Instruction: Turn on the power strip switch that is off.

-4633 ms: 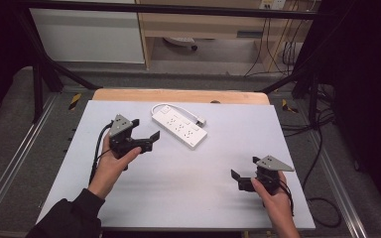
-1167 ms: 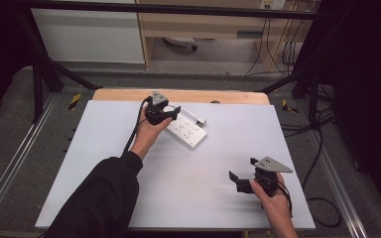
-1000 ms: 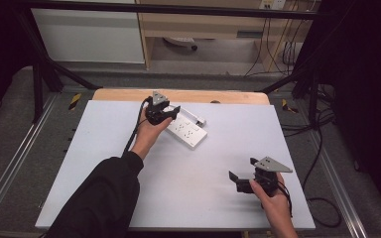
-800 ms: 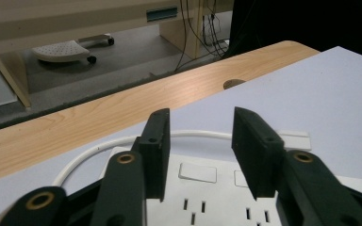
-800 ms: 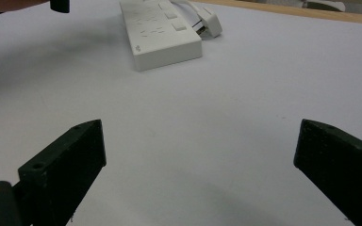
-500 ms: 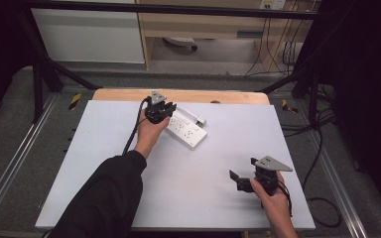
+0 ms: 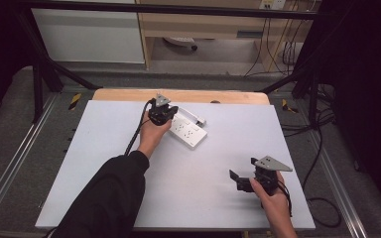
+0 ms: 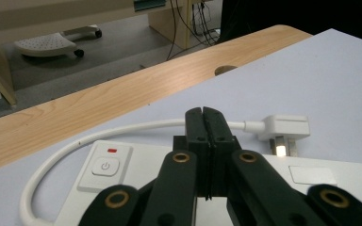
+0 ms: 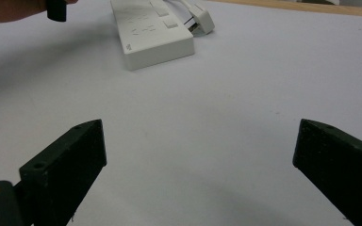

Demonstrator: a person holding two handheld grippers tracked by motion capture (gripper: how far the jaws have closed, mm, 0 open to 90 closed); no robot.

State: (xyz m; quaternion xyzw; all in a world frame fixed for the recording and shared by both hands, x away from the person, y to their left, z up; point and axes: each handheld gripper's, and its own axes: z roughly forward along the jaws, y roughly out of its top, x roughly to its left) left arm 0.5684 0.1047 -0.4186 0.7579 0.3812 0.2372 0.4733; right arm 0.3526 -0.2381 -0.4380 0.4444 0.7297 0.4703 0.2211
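A white power strip (image 7: 189, 133) lies at the back middle of the table, its cord looping to a white plug (image 7: 199, 119). My left gripper (image 7: 162, 113) hovers over the strip's left end. In the left gripper view its jaws (image 8: 202, 113) have just been closing and now stand pressed together with nothing between them, above the strip (image 8: 136, 162), to the right of the power button (image 8: 104, 165). The plug (image 8: 285, 128) lies just beyond. My right gripper (image 7: 239, 179) rests open at the front right; its own view (image 9: 198, 141) shows bare table between the jaws and the strip (image 9: 151, 33) far ahead.
The white table top (image 7: 104, 163) has a wooden strip (image 7: 129, 95) along its far edge with a cable hole (image 8: 226, 70). Metal rails run along both sides. Cables lie on the floor at the right (image 7: 322, 148).
Since the earliest frame the left hand has come from the table's left to the strip's left end. Over the last second it barely shifted and its jaws drew together. The right hand kept still.
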